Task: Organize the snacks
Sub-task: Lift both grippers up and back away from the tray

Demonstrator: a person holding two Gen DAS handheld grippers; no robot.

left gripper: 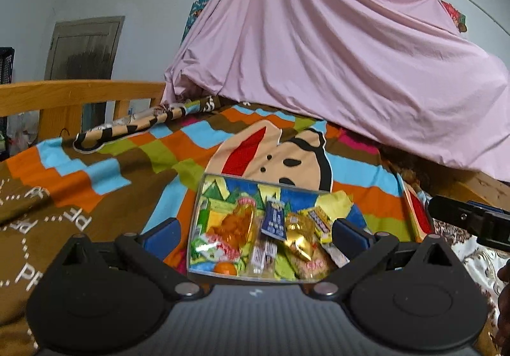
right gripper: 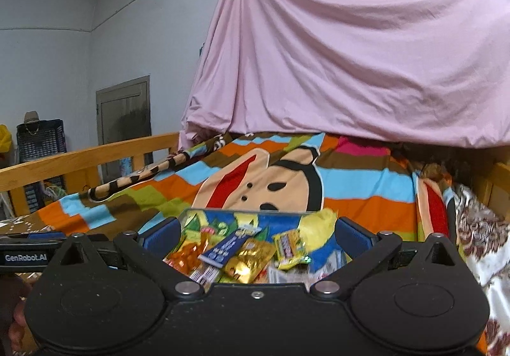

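Observation:
A clear plastic box (left gripper: 197,206) full of snack packets lies on the bed's patterned blanket. It holds an orange packet (left gripper: 236,225), a blue packet (left gripper: 274,219), a gold packet (left gripper: 298,235) and a yellow packet (left gripper: 322,219). My left gripper (left gripper: 255,233) is open, its blue pads either side of the box, empty. In the right wrist view the same box (right gripper: 191,214) lies between the open pads of my right gripper (right gripper: 256,236), with the blue packet (right gripper: 226,249) and gold packet (right gripper: 248,263) on top. The right gripper holds nothing.
A pink sheet (left gripper: 318,62) hangs over the far side of the bed. A wooden bed rail (left gripper: 63,94) runs along the left. A rolled striped cloth (left gripper: 127,126) lies near the rail. The other gripper (left gripper: 471,222) shows at the right edge.

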